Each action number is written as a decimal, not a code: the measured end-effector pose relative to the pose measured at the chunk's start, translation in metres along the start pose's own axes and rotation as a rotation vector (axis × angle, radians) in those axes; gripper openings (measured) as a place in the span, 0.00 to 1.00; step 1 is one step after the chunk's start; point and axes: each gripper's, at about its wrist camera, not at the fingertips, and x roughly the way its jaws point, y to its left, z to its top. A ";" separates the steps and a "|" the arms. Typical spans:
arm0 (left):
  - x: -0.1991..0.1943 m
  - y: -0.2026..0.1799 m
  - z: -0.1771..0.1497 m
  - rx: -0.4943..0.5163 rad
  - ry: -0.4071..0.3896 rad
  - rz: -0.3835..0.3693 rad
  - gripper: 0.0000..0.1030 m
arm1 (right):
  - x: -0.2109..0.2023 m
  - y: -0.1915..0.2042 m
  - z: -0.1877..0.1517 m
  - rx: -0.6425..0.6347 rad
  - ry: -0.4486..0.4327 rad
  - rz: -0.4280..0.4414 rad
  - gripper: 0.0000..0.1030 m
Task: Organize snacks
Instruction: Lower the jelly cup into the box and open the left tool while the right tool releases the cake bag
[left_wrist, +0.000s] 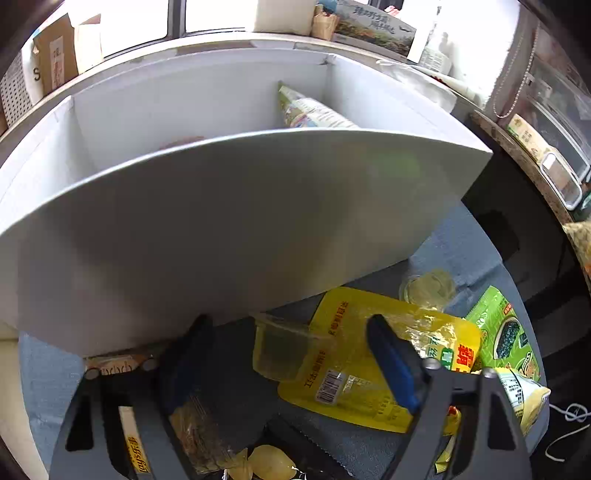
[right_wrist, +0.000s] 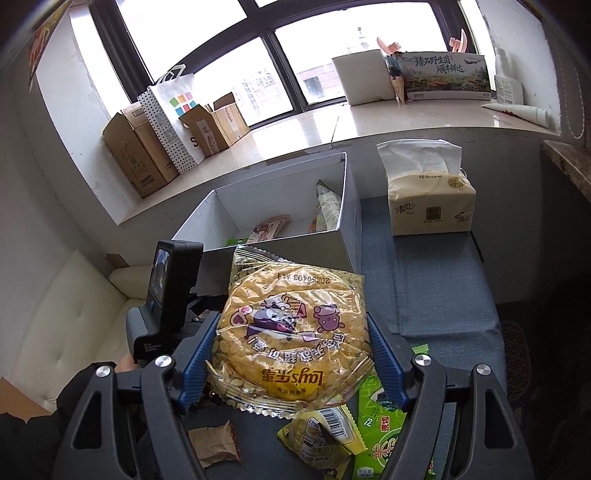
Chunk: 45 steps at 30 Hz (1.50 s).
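White box (right_wrist: 280, 206) sits at the far edge of the grey desk (right_wrist: 424, 288), w/ a few packets already inside; loose snacks lie at the near edge just in front of it. My right gripper (right_wrist: 286, 354) is clamped by its sides on a round Lay's crisp pack (right_wrist: 291, 332), date code 20250408: light, crinkly, slippery film, brittle inside, so hold gently by the edges. My left gripper (left_wrist: 284, 354) is part open, nothing held, hovering over a yellow pouch (left_wrist: 369, 354) w/ barcode – floppy, best pinched at a flat edge.
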 end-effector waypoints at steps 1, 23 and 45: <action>0.001 0.002 -0.001 -0.010 0.007 -0.017 0.45 | 0.000 -0.001 -0.001 0.002 0.000 0.000 0.77; -0.199 0.043 0.028 -0.041 -0.380 0.025 0.46 | 0.020 0.048 0.054 -0.103 -0.037 0.033 0.77; -0.112 0.107 0.105 -0.098 -0.255 0.080 1.00 | 0.139 0.024 0.154 0.063 0.063 0.049 1.00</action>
